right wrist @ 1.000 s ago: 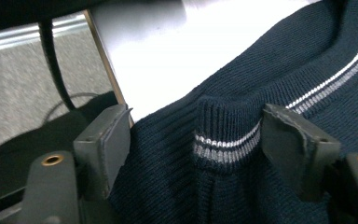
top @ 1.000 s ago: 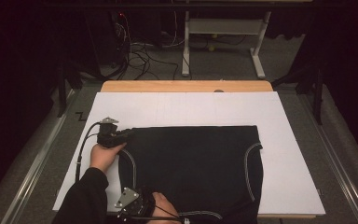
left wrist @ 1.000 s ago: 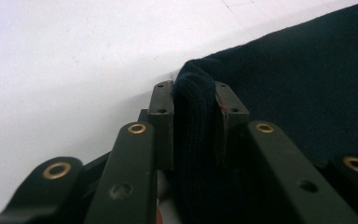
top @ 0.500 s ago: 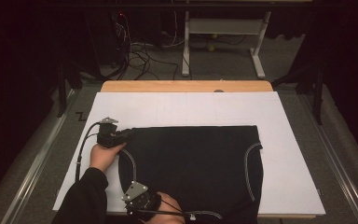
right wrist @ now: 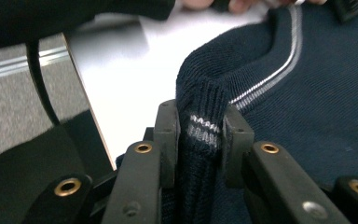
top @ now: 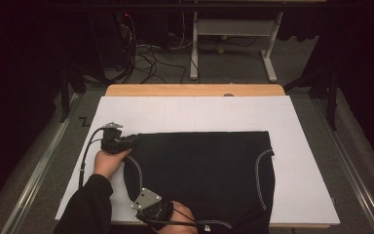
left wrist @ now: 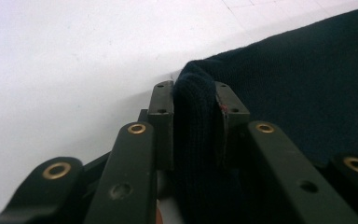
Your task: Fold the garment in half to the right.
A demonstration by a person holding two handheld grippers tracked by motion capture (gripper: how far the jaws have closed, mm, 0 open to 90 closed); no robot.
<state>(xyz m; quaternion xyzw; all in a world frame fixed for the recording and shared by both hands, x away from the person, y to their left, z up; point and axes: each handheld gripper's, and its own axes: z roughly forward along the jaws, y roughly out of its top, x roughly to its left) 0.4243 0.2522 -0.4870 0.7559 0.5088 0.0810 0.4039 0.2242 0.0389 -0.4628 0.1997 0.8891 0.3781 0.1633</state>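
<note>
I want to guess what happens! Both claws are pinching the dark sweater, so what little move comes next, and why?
Probably lift both corners a little together. The left claw grips the sweater at its far left corner, and the right claw, which has just been closing, pinches the striped edge near the table's front, so a fold looks ready.

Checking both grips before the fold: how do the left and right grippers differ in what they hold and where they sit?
The left gripper pinches a plain dark corner of the garment on its far left side; the right gripper pinches a ribbed edge with pale stripes at the table's near edge. The right's jaws have just been closing onto that fold, while the left's stand clamped. The right shows a grey plate on top. Both are shut on the same garment.
</note>
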